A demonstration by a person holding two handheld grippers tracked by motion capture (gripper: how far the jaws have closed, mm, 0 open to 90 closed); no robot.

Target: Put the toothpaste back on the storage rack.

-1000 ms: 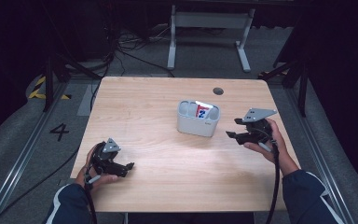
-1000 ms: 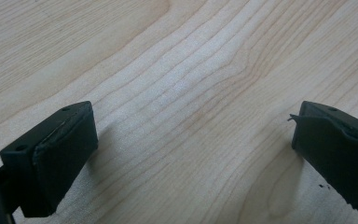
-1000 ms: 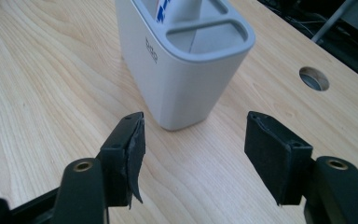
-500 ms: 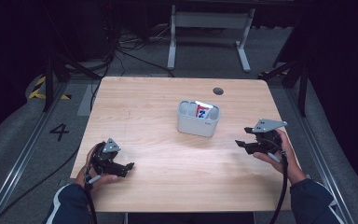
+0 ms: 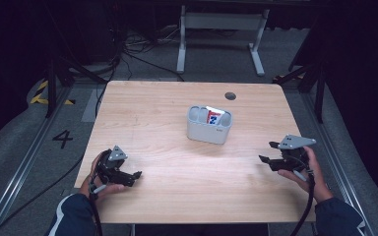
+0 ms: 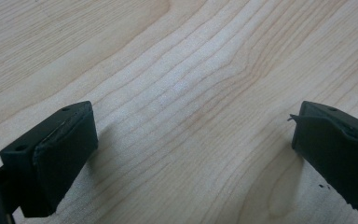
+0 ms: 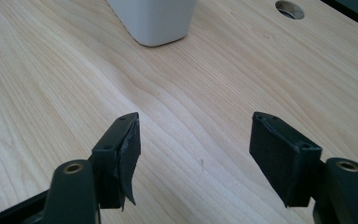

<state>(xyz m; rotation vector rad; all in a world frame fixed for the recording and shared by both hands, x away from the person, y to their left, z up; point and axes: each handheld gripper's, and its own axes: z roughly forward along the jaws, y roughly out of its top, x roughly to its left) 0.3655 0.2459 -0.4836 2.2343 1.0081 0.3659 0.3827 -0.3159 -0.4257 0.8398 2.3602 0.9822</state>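
High view: grey holder point(image 5: 209, 131) stands upright at table point(image 5: 152, 118) centre, slightly toward the far side, a red-white-blue card point(image 5: 213, 117) in its right compartment. Right gripper point(image 5: 271, 160) near the right edge, well apart from the holder, jaws apart and empty. Left gripper point(image 5: 130, 176) at the near left, jaws apart; judged farther from the holder.

Left gripper view: jaws wide apart over bare wood, nothing between them.

Right gripper view: jaws apart; holder point(image 7: 153, 19) lies ahead and left of the jaw line, cable hole point(image 7: 289, 9) far right.

Surface: pale wood grain. Room: dark floor, metal frame point(image 5: 220, 27) beyond.
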